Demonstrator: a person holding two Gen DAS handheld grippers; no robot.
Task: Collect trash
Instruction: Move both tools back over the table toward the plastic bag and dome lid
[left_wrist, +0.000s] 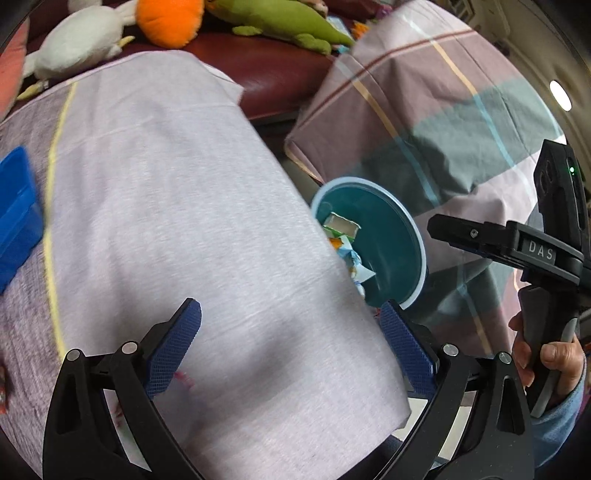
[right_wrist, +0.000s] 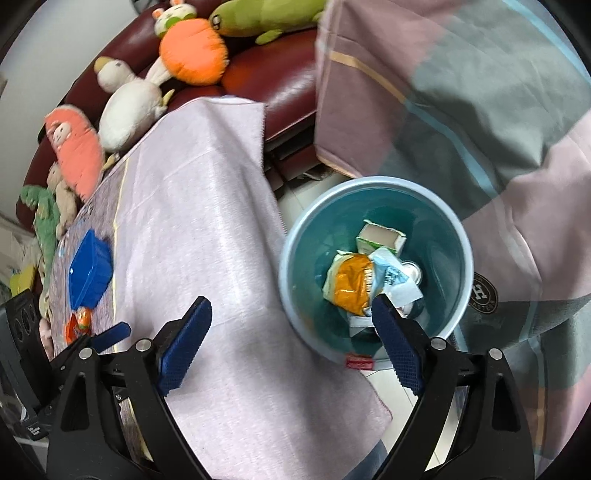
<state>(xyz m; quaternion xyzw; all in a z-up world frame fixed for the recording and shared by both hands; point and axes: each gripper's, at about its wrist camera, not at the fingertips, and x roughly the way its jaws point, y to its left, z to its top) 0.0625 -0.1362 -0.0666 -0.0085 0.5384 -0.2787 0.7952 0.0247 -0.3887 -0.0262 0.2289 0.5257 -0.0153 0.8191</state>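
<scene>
A teal trash bin (right_wrist: 439, 206) with a pale rim stands on the floor beside the cloth-covered table (right_wrist: 207, 206). Inside lie an orange snack bag (right_wrist: 351, 280), a small green carton (right_wrist: 380, 236) and pale wrappers. The bin also shows in the left wrist view (left_wrist: 388, 236). My right gripper (right_wrist: 291, 332) is open and empty, above the table's edge and the bin's near rim. My left gripper (left_wrist: 291, 332) is open and empty over the table cloth (left_wrist: 177, 206). The right gripper's body (left_wrist: 517, 247) shows at the right of the left wrist view. An orange wrapper (right_wrist: 79, 323) lies on the table.
A blue plastic box (right_wrist: 90, 273) sits at the table's far left, also in the left wrist view (left_wrist: 14, 218). Plush toys (right_wrist: 192, 51) lie on a dark red sofa (right_wrist: 280, 81). A checked cloth (right_wrist: 480, 110) covers furniture beside the bin.
</scene>
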